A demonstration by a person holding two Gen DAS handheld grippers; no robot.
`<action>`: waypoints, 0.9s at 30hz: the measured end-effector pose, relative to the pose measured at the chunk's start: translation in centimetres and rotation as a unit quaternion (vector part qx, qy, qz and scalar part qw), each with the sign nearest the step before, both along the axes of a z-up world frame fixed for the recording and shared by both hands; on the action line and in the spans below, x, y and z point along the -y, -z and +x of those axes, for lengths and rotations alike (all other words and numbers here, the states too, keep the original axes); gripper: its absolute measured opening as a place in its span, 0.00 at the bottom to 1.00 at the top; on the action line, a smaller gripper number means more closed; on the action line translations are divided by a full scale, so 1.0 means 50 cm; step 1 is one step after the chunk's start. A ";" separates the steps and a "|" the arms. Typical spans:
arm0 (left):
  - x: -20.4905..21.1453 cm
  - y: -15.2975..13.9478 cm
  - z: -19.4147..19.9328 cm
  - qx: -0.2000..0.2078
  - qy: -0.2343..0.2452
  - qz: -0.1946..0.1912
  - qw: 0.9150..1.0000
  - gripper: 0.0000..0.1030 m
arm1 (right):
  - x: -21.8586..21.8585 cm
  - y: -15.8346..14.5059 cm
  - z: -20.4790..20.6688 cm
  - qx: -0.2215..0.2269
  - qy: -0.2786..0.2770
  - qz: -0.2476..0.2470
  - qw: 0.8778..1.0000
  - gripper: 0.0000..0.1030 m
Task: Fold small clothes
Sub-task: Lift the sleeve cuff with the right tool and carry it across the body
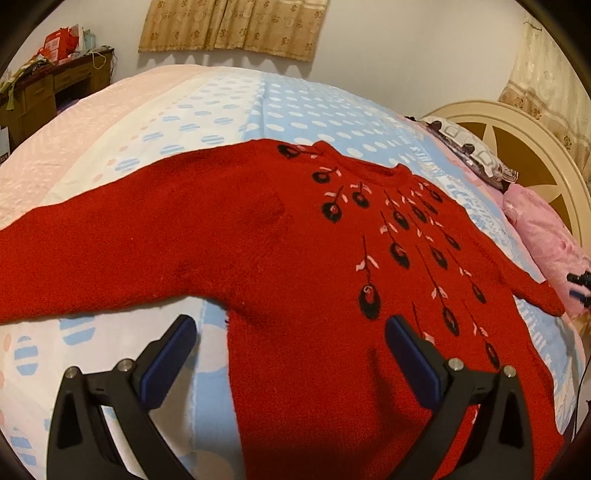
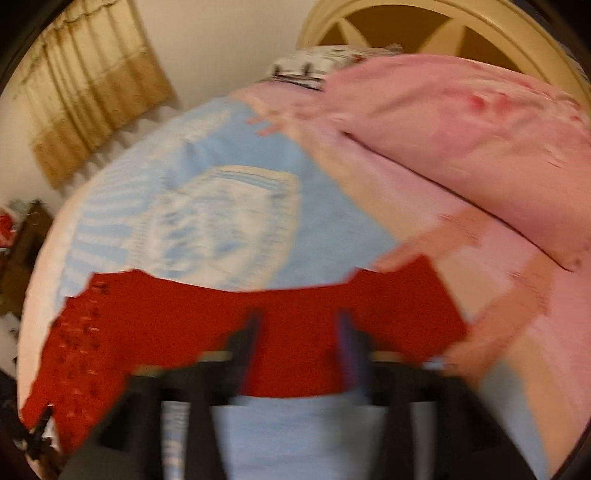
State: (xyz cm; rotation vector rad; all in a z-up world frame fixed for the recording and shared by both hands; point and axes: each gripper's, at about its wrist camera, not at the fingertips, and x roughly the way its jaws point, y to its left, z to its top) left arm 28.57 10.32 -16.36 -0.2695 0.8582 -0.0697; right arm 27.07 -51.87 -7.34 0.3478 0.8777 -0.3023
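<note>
A red knit sweater (image 1: 295,258) with black and pink flower embroidery lies spread flat on the bed, both sleeves stretched out sideways. My left gripper (image 1: 290,328) is open and hovers over the sweater's lower left side, near the armpit. In the blurred right wrist view, my right gripper (image 2: 297,319) is open with its fingers over one outstretched sleeve (image 2: 332,314) of the sweater, near the cuff. I cannot tell whether its fingertips touch the cloth.
The bed sheet (image 1: 258,110) is pale blue, white and pink with dots. Pink pillows (image 2: 461,147) and a patterned pillow (image 1: 469,147) lie by the cream headboard (image 1: 517,147). A cluttered wooden desk (image 1: 48,88) stands at the far left. Curtains (image 1: 236,26) hang behind.
</note>
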 end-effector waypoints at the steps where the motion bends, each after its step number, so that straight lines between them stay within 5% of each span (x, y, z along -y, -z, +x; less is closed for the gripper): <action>1: 0.001 0.000 0.000 0.000 0.001 0.001 1.000 1.00 | 0.028 0.011 -0.016 -0.002 0.019 0.008 1.000 0.71; 8: 0.006 0.002 0.000 -0.002 0.004 0.007 1.000 1.00 | 0.164 0.085 -0.050 -0.046 0.095 -0.004 0.994 0.71; 13: 0.006 0.008 0.003 -0.012 0.001 0.007 1.000 1.00 | 0.191 0.105 -0.037 -0.014 0.066 0.028 0.997 0.71; 14: 0.006 0.009 0.003 -0.013 0.001 0.007 1.000 1.00 | 0.186 0.108 -0.029 -0.012 0.051 0.043 0.998 0.60; 15: 0.007 0.010 0.003 -0.015 0.002 0.008 1.000 1.00 | 0.178 0.112 -0.019 -0.019 0.038 0.046 0.998 0.26; 16: 0.007 0.011 0.004 -0.016 0.002 0.008 1.000 1.00 | 0.164 0.114 -0.008 -0.033 0.032 0.031 0.998 0.19; 21: 0.004 0.012 0.003 -0.015 0.001 0.003 1.000 1.00 | 0.071 0.073 0.011 -0.007 -0.014 0.009 1.000 0.17; 27: 0.005 0.009 -0.001 -0.010 0.003 -0.001 1.000 1.00 | -0.114 -0.075 0.048 0.072 -0.112 0.009 0.991 0.17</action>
